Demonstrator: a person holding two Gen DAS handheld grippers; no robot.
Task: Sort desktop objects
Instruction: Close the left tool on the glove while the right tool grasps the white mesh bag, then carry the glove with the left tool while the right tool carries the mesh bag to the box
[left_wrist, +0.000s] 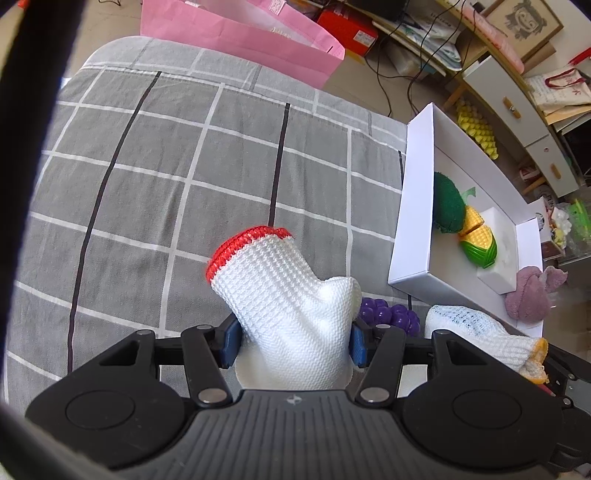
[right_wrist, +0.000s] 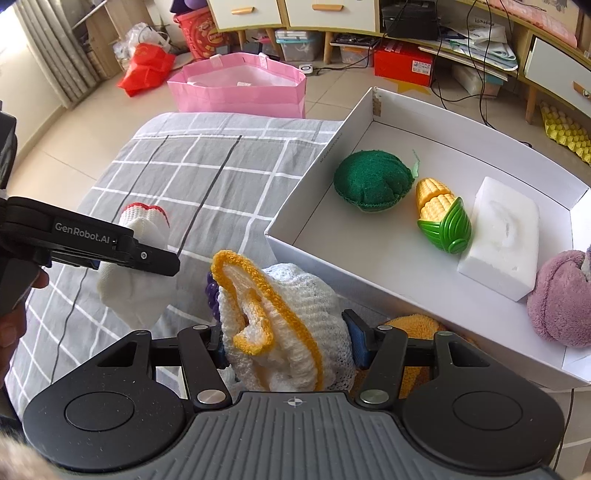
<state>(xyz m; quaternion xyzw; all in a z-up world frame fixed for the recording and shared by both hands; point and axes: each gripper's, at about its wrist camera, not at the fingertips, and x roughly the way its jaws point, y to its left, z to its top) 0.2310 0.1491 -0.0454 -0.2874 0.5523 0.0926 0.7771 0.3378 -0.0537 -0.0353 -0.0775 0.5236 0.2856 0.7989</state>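
While gloves are gripped – grapes (left_wrist: 391, 317) beside | box (right_wrist: 314, 206) near

A lived-in home room: a bed under a grey checked cover (right_wrist: 207, 173), pale tiled floor (right_wrist: 66, 125), a low white-and-wood drawer cabinet (right_wrist: 295, 13) along the wall, a pink paper shopping bag (right_wrist: 240, 98), a framed picture (left_wrist: 526, 18), cables and boxes underneath.
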